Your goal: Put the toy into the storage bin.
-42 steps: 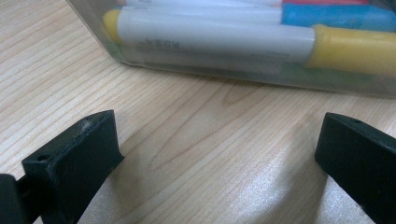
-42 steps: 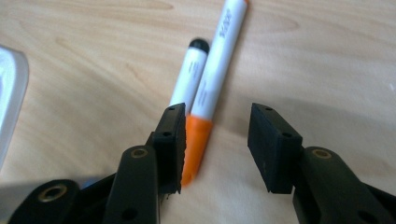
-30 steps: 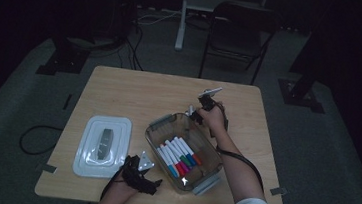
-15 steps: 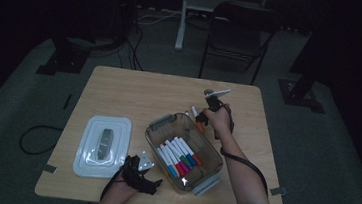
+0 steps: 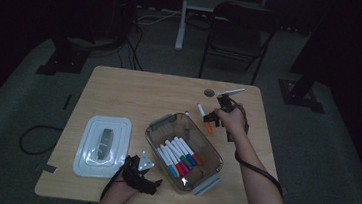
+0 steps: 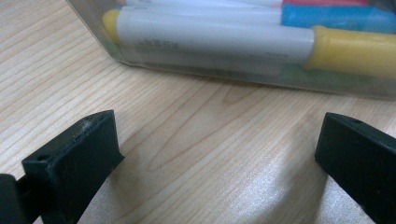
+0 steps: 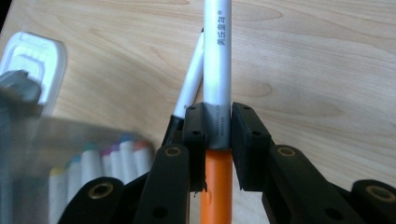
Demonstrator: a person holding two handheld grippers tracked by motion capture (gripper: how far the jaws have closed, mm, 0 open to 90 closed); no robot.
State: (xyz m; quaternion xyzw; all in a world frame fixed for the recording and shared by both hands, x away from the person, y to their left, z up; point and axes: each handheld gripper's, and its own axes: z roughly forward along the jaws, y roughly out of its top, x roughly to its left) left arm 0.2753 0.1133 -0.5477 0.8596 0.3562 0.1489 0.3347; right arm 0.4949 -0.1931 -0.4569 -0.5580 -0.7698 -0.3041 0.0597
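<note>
A white marker with an orange cap (image 7: 217, 56) is clamped between the jaws of my right gripper (image 7: 218, 123), which is shut on its barrel just above the cap. In the high view that marker (image 5: 202, 113) hangs over the table just beyond the clear bin (image 5: 212, 178), with my right gripper (image 5: 210, 119) on it. Several coloured markers (image 5: 178, 157) lie inside the bin. A black-tipped marker (image 7: 189, 88) lies behind the held one. My left gripper (image 5: 153, 182) rests by the bin's near left side. Its jaws (image 6: 215, 149) stand open over bare wood, facing the bin wall (image 6: 196, 70).
The bin's white lid (image 5: 102, 144) lies flat on the table's left part, with a grey latch on top. The wooden table (image 5: 134, 92) has a small round hole (image 5: 209, 92) near its far right edge. A dark chair (image 5: 238, 32) stands beyond the table.
My right gripper has risen and shifted to the right with the orange-capped marker in its jaws. The left gripper has stayed where it was.
</note>
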